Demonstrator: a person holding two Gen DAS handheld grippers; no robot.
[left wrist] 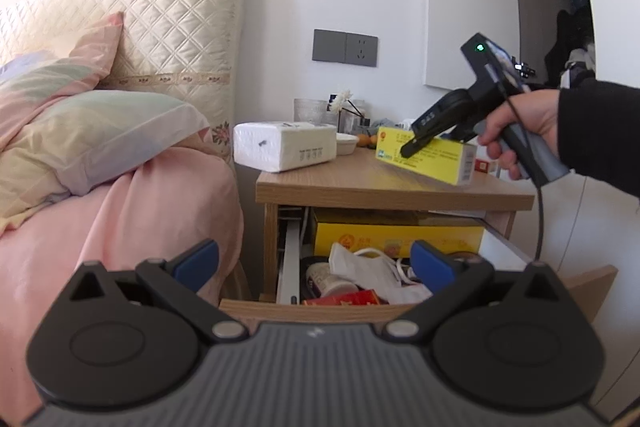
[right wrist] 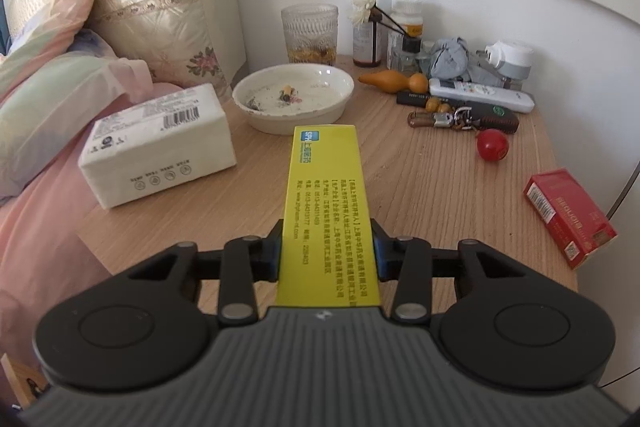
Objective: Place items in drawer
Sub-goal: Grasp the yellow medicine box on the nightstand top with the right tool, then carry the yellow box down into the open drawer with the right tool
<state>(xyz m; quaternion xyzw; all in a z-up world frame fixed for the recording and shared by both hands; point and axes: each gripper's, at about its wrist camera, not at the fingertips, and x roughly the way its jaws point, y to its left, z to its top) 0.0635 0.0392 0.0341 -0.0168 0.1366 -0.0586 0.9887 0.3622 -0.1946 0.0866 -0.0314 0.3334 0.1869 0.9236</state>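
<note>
My right gripper (right wrist: 326,247) is shut on a long yellow medicine box (right wrist: 326,195) and holds it just above the wooden nightstand top (right wrist: 420,187). The left wrist view shows the same gripper (left wrist: 416,143) and box (left wrist: 436,163) over the nightstand (left wrist: 360,179). Below it the drawer (left wrist: 504,251) stands open, holding a large yellow box (left wrist: 396,233), a white mask (left wrist: 372,267), a cup and red packets. My left gripper (left wrist: 316,261) is open and empty in front of the drawer.
On the nightstand: a white tissue pack (right wrist: 160,151), a white dish (right wrist: 294,97), a glass (right wrist: 310,33), bottles, a remote (right wrist: 480,93), keys (right wrist: 452,117), a red ball (right wrist: 492,145), a red cigarette pack (right wrist: 568,217). The bed with pillows (left wrist: 100,147) is on the left.
</note>
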